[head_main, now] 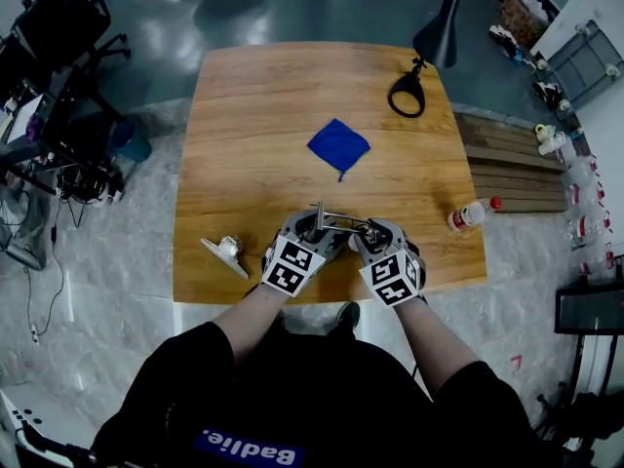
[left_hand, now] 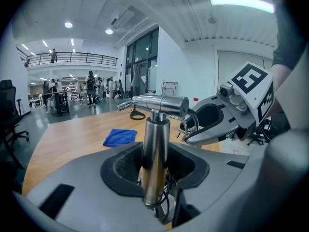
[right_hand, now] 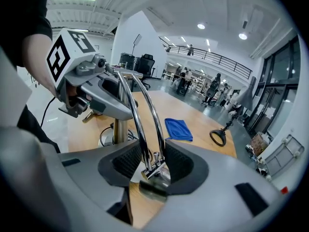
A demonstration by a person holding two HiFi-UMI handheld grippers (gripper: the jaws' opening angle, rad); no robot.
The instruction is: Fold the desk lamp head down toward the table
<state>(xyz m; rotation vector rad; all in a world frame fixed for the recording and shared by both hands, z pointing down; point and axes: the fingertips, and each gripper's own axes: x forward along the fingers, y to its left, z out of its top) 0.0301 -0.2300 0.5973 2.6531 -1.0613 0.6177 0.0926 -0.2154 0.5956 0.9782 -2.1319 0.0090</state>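
Gripper views alone show left gripper clamping lamp post, right gripper seemingly loose, part-open, around rods.

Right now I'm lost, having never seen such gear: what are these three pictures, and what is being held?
No robot here: a person holds a two-jaw gripper in each hand. The head view looks down from a camera on the person's head; the other two views come from cameras riding on the grippers, looking along their jaws. On the table are a cloth, a bottle, a black lamp and a small grey object. The left gripper is closed on the post of a chrome lamp. The right gripper has that lamp's thin rods between its jaws, which seem not to press on them.
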